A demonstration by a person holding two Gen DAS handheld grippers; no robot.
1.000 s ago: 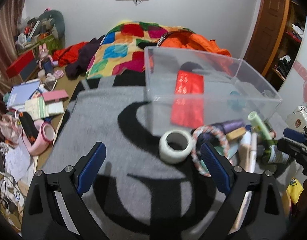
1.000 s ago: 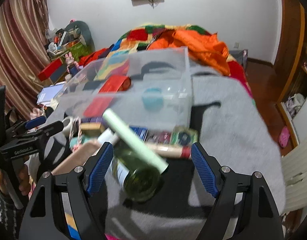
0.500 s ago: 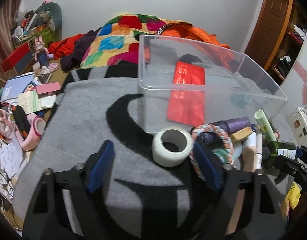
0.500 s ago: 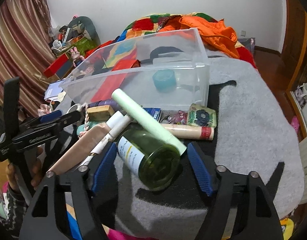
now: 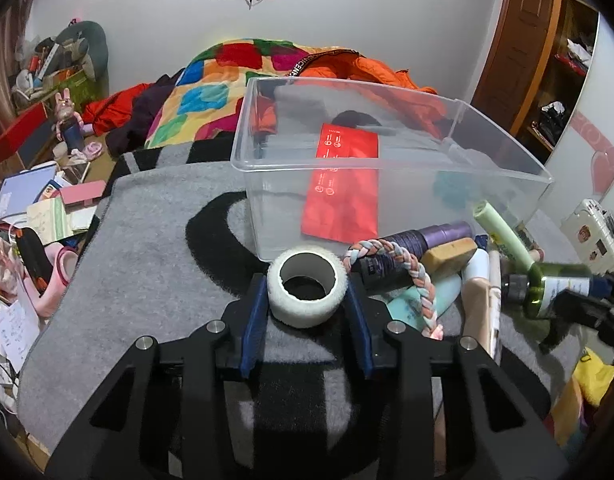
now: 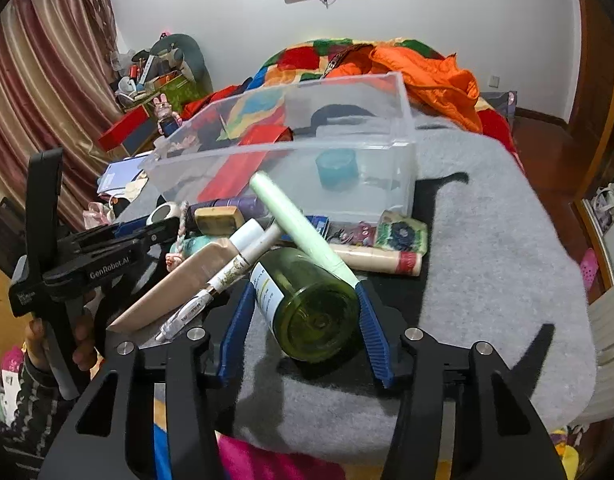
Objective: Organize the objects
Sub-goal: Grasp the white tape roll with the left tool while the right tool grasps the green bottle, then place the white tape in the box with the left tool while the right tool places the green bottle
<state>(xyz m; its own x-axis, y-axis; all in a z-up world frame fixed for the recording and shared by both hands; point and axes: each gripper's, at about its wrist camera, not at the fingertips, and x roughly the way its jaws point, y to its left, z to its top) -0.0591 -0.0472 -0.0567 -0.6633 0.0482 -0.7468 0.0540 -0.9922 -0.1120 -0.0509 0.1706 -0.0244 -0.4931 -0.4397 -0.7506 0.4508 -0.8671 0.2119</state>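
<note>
Both grippers have closed in over the last second: jaws that stood wide apart now pinch their targets. The left gripper (image 5: 305,304) holds the white tape roll (image 5: 305,293) between its blue pads, the roll lying on the grey blanket (image 5: 147,264) at 6 o'clock from the clear plastic bin (image 5: 387,168). The right gripper (image 6: 303,320) clamps the green glass bottle (image 6: 307,308) by its base, with a pale green tube (image 6: 299,224) leaning across the bottle toward 11 o'clock. The bin already contains a red envelope (image 5: 343,184) and a teal roll (image 6: 336,168). With both grasps apparently made, the next step is probably lifting each item toward the bin; the tube may slide off as the bottle rises.
</note>
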